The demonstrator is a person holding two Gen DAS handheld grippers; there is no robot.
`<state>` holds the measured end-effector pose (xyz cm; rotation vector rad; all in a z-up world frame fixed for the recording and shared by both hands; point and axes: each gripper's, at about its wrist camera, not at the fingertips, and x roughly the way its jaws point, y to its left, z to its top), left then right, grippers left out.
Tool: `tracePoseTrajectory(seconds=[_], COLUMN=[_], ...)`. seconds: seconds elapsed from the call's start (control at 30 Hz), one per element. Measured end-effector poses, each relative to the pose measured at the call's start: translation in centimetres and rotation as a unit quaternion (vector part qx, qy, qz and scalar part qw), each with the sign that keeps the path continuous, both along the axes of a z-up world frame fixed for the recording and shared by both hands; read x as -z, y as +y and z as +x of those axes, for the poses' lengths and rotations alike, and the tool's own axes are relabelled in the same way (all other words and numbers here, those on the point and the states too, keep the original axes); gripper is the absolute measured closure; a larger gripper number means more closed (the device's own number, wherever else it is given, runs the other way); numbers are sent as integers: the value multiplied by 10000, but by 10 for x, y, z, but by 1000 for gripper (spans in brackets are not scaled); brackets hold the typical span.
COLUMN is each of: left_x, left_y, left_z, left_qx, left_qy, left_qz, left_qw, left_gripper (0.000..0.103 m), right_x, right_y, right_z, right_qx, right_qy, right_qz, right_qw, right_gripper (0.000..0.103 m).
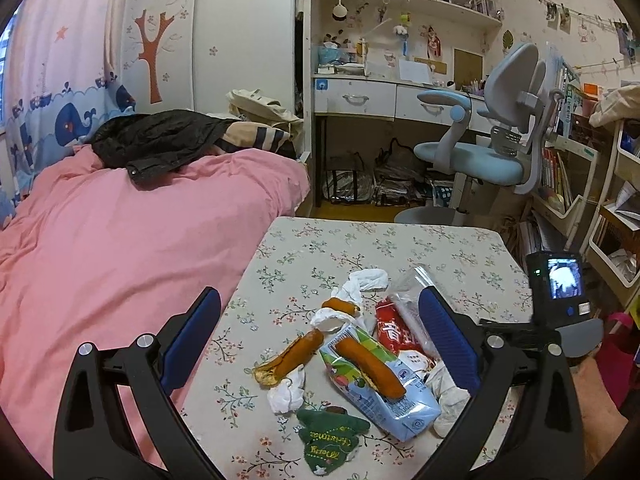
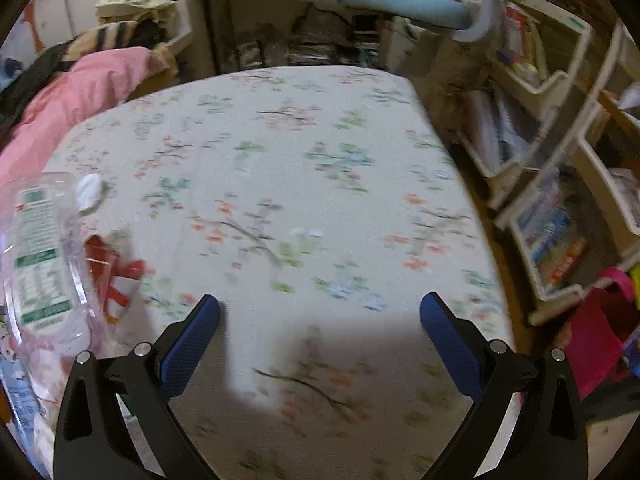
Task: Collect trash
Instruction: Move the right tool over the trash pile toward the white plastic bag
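A pile of trash lies on the floral table [image 1: 440, 248]: a blue drink carton [image 1: 384, 388], orange peel strips [image 1: 292, 356], crumpled white tissues [image 1: 286, 396], a red wrapper [image 1: 394, 332], a clear plastic bag [image 1: 412, 284] and a green felt Christmas tree [image 1: 328, 436]. My left gripper [image 1: 320, 340] is open, its fingers either side of the pile, above it. My right gripper [image 2: 320, 340] is open and empty over bare tablecloth [image 2: 300, 160]. The clear bag [image 2: 44, 248] and red wrapper [image 2: 108, 272] show at the left edge of the right wrist view.
A pink bed [image 1: 120, 240] lies left of the table. A blue desk chair [image 1: 480, 148] and desk stand beyond. Bookshelves [image 2: 552, 184] and a pink bag [image 2: 600, 328] stand to the right. The other gripper's camera unit [image 1: 560, 292] sits at the table's right edge.
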<state>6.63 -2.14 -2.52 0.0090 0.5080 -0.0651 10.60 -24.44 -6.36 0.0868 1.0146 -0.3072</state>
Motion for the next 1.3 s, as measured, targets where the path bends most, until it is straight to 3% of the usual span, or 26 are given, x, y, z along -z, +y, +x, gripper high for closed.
tracePoseTrajectory(seconds=[0.07, 0.3, 0.53, 0.63, 0.93, 1.3], left_x=[-1, -2, -6, -7, 0, 8], left_y=[0, 5, 9, 14, 12, 4], left_z=[-1, -9, -22, -28, -50, -44], left_qx=[-15, -127, -221, -315, -351, -284], left_qy=[-9, -1, -50, -35, -41, 62], left_qz=[-11, -37, -3, -82, 65, 243], left_qw=[10000, 9999, 9997, 9995, 9994, 9993], left_gripper=[7, 7, 7, 7, 7, 7], right_x=[-17, -118, -118, -123, -125, -126], right_y=[-4, 23, 57, 65, 92, 88], right_z=[-9, -86, -132, -146, -166, -165], right_qx=[93, -124, -607, -645, -1016, -1037], right_qy=[-196, -1899, -1616, -1694, -1781, -1903], right_qz=[-341, -918, -393, -264, -540, -312], right_qw=[9992, 9774, 9842, 9831, 9773, 9757], right_gripper=[7, 7, 7, 7, 7, 7])
